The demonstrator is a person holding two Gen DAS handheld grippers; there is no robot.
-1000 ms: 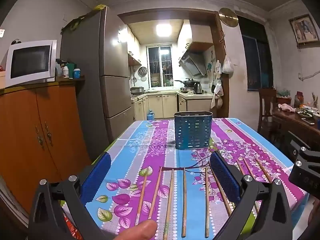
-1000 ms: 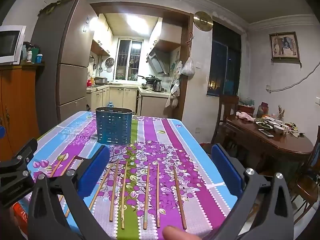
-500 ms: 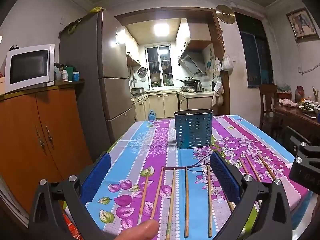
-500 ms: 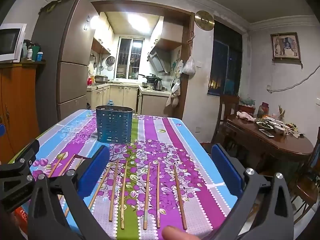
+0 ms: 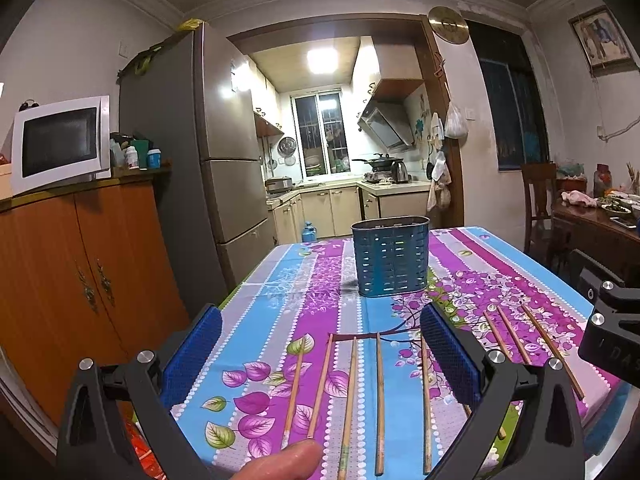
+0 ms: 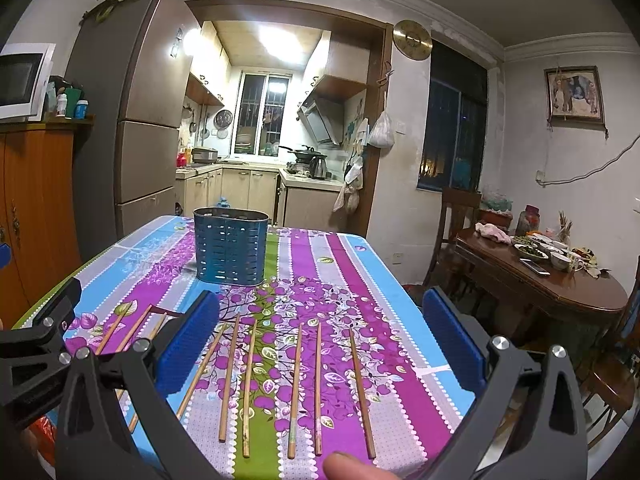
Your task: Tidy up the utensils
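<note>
Slightly raised; both grippers (image 5: 320,344) (image 6: 320,332) agape, empty.

Dim, sharp fisheye views, glaring kitchen ceiling light (image 5: 322,56) behind the refrigerator (image 5: 192,160), edges bowed, corners black.

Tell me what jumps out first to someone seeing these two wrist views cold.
The loud floral striped tablecloth fills the foreground. A row of wooden chopsticks lies loose along its near edge, and beyond them a blue perforated utensil holder stands upright near mid-table. Both the left gripper and the right gripper hang open over the chopsticks, holding nothing.
</note>
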